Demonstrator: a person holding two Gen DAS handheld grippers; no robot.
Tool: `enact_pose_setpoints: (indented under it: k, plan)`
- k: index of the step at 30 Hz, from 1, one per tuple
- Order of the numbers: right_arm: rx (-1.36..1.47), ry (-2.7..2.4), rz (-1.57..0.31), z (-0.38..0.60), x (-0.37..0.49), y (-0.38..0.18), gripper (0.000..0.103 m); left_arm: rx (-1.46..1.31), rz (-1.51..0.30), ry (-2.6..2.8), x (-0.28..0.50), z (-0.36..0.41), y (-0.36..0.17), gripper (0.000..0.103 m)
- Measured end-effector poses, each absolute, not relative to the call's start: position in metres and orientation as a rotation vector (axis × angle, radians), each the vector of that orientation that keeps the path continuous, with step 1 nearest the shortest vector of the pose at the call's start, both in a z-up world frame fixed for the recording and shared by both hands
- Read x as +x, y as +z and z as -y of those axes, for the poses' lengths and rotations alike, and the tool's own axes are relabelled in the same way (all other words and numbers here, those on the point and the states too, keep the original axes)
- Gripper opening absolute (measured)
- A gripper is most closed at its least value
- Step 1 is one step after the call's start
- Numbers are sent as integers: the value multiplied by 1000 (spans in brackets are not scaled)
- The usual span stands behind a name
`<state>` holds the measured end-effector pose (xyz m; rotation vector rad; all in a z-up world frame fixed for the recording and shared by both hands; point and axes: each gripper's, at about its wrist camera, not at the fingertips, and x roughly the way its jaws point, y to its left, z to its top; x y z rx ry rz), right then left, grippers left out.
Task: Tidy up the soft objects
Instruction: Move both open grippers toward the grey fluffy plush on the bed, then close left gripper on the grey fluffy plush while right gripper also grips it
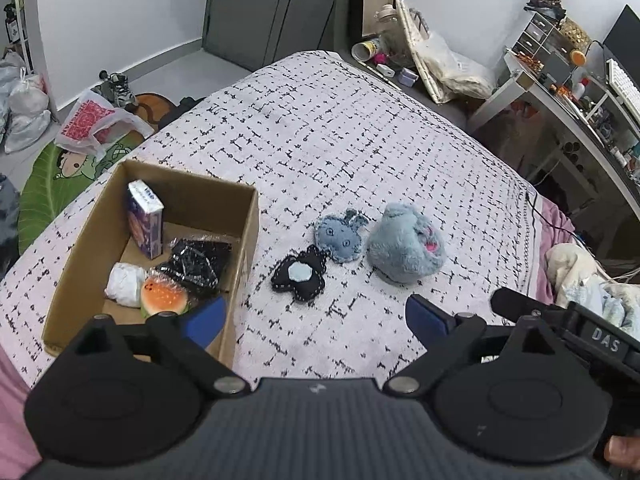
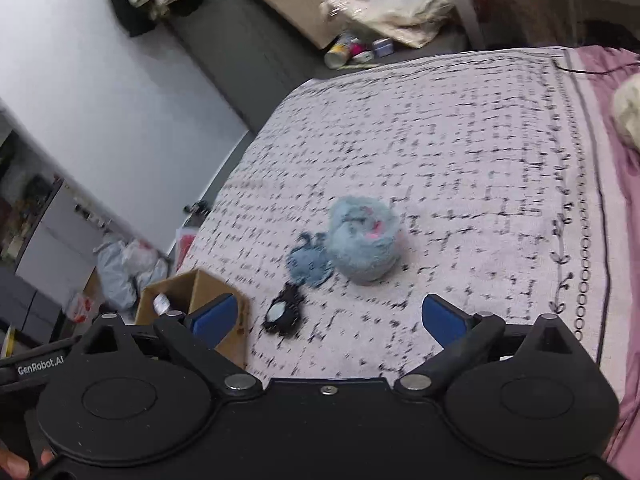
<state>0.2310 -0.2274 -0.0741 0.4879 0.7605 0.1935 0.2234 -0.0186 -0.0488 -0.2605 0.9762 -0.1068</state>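
Note:
Three soft toys lie on the bed: a fluffy blue plush (image 1: pixel 406 246) (image 2: pixel 363 239), a flat blue denim toy (image 1: pixel 340 236) (image 2: pixel 309 263) to its left, and a black felt toy (image 1: pixel 298 277) (image 2: pixel 282 312) with a pale centre. A cardboard box (image 1: pixel 240 216) (image 2: pixel 208 284) stands left of them, holding a purple carton (image 1: pixel 145 220), a black wrapped item (image 1: pixel 196 262), a white bundle (image 1: pixel 125 283) and an orange squishy (image 1: pixel 163 297). My left gripper (image 1: pixel 314 320) is open and empty, above the bed near the box. My right gripper (image 2: pixel 328 318) is open and empty, short of the toys.
The bed has a white blanket with black marks (image 1: pixel 340 140) and a pink sheet (image 2: pixel 624 240) at the right. A desk with clutter (image 1: pixel 568 92) stands right of the bed. Bags (image 1: pixel 96 120) and a green mat (image 1: pixel 52 184) lie on the floor left.

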Motion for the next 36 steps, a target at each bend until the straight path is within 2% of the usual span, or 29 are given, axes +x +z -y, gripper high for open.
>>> enact_pose_setpoints:
  k: [15,20,26,36]
  plan:
    - [666,125,-752,264,274,-104,93,-290,-980,-186,279,62,-68,92]
    - [704,100,-787,272,294,-119,84,-297,-1002,-215,300,78,-83,89]
    - [774,102,-833,281,316,-142,68,-336,-1047,-222,328,91,-103,73]
    - [797,155,-880,276,346,-168,59,-360,-1101,-237,361,111,-133,54]
